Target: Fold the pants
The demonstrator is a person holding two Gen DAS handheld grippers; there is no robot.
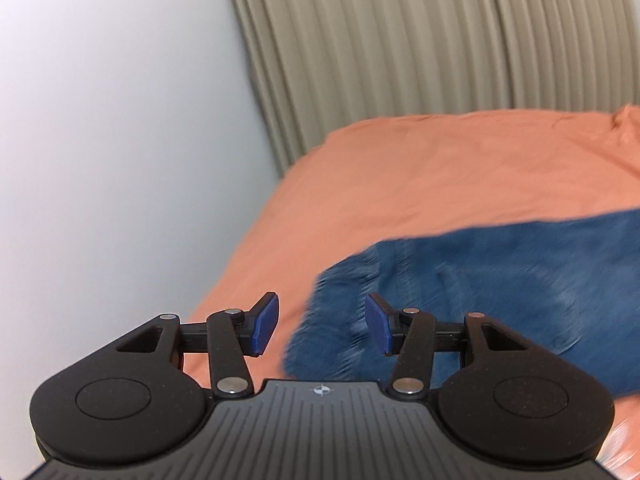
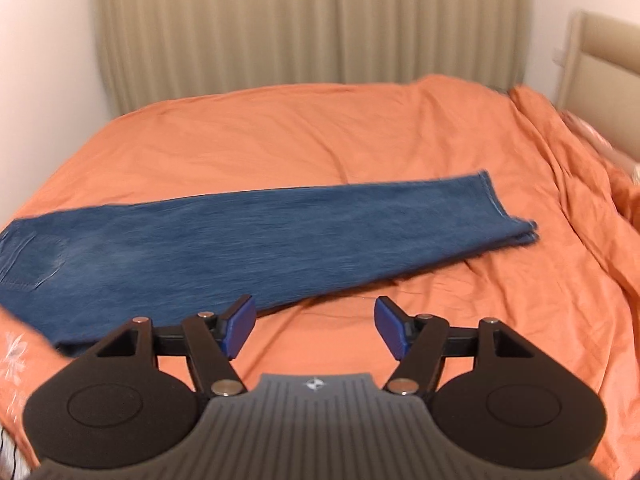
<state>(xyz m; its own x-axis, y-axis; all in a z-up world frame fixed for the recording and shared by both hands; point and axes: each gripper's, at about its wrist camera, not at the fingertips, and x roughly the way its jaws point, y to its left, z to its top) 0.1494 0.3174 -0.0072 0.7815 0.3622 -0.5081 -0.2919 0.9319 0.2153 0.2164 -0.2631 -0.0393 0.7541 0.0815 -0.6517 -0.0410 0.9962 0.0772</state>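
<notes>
Lying flat on the orange bed [image 2: 360,128], jeans [image 2: 260,236] folded lengthwise; left gripper [image 1: 322,326] and right gripper [image 2: 316,330] both released, hovering near them.

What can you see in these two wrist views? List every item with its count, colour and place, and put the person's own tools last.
jeans: one pair, blue denim, lying flat on the bed, legs stacked lengthwise, hems to the right, back pocket to the left.
bedcover: one, orange, spread over the whole bed under the jeans.
curtain: one, beige, pleated, hanging behind the bed.
wall: white, left of the curtain.
headboard: one, beige, at the far right edge.
left gripper: one, black with blue pads, open, at the waist end of the jeans.
right gripper: one, black with blue pads, open, above the bedcover near the jeans.
</notes>
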